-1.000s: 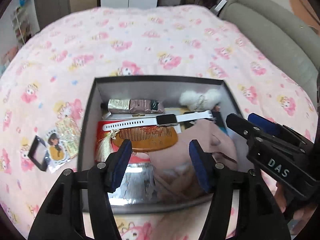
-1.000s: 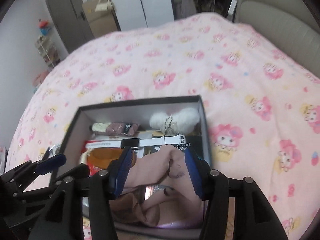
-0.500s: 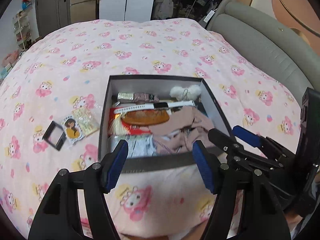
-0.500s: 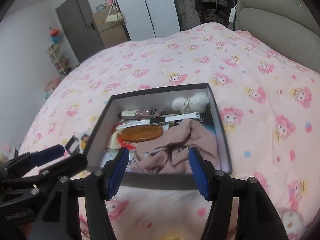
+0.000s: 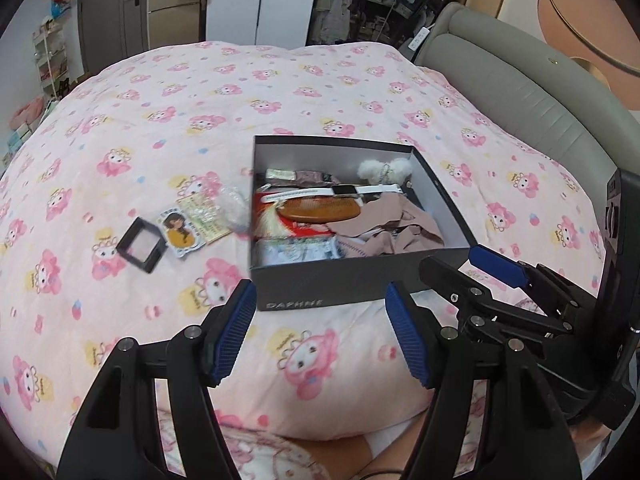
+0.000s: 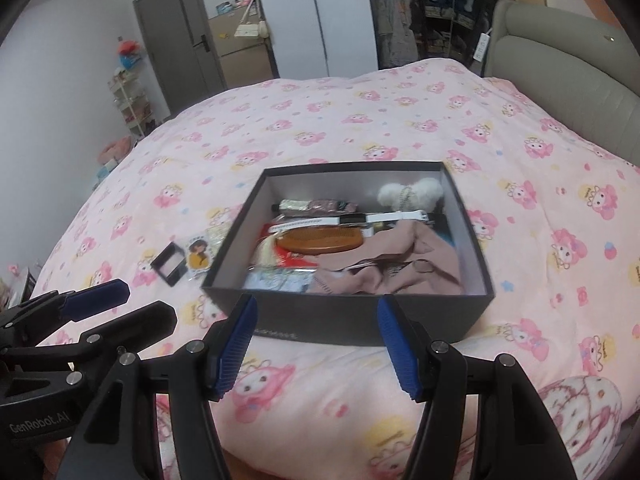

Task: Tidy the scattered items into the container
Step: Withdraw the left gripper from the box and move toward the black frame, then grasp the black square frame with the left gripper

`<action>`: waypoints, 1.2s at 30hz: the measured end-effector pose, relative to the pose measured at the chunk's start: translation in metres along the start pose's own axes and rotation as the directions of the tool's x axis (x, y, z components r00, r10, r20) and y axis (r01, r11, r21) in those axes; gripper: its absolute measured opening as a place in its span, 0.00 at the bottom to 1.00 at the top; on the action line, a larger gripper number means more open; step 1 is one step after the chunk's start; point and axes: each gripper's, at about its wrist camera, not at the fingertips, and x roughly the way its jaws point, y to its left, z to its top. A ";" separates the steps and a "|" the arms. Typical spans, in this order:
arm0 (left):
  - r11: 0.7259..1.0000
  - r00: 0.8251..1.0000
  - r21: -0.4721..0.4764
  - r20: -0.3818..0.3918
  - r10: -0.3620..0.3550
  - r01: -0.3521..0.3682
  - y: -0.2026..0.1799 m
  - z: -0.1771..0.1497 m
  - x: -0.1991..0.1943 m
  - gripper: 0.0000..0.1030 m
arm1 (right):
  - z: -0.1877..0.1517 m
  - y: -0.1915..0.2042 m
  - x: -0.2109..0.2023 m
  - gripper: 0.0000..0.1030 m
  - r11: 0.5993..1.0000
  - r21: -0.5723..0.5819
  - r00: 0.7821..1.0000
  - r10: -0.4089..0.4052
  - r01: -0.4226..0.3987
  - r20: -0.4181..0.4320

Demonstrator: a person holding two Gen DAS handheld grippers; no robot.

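A dark grey shoebox (image 5: 340, 284) (image 6: 360, 312) sits on the pink bed. It holds a wooden comb (image 5: 320, 210) (image 6: 320, 240), a white smartwatch (image 5: 344, 191) (image 6: 352, 219), a white fluffy keychain (image 5: 384, 169) (image 6: 410, 194), pink stockings (image 5: 392, 228) (image 6: 408, 264) and packets. Left of the box lie a small black square case (image 5: 141, 244) (image 6: 170, 263), a cartoon girl card (image 5: 180, 232) (image 6: 198, 258) and a clear packet (image 5: 224, 210). My left gripper (image 5: 322, 336) and right gripper (image 6: 316, 342) are open and empty, held back in front of the box.
The pink patterned duvet (image 5: 200, 100) covers the whole bed. A grey padded headboard (image 5: 520, 92) (image 6: 560, 68) runs along the right. A door, wardrobe and shelves stand beyond the far side. Each gripper shows at the edge of the other's view.
Both grippers have pulled back and up from inside the box to in front of it. The pink stockings lie loose in the box. Both stay open.
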 end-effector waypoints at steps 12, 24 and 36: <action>0.990 0.998 -0.130 0.022 0.065 -0.062 0.091 -0.028 -0.032 0.66 | -0.006 0.097 0.015 0.57 0.991 -0.126 0.998 0.046 -0.049 -0.032; 0.972 0.998 -0.227 0.002 0.065 -0.062 0.157 -0.047 -0.026 0.66 | -0.013 0.159 0.047 0.57 0.975 -0.211 0.995 0.048 -0.065 -0.088; 0.887 0.998 -0.461 0.048 0.042 -0.015 0.226 -0.005 0.017 0.66 | 0.047 0.181 0.104 0.57 0.962 -0.219 0.982 0.134 -0.161 -0.133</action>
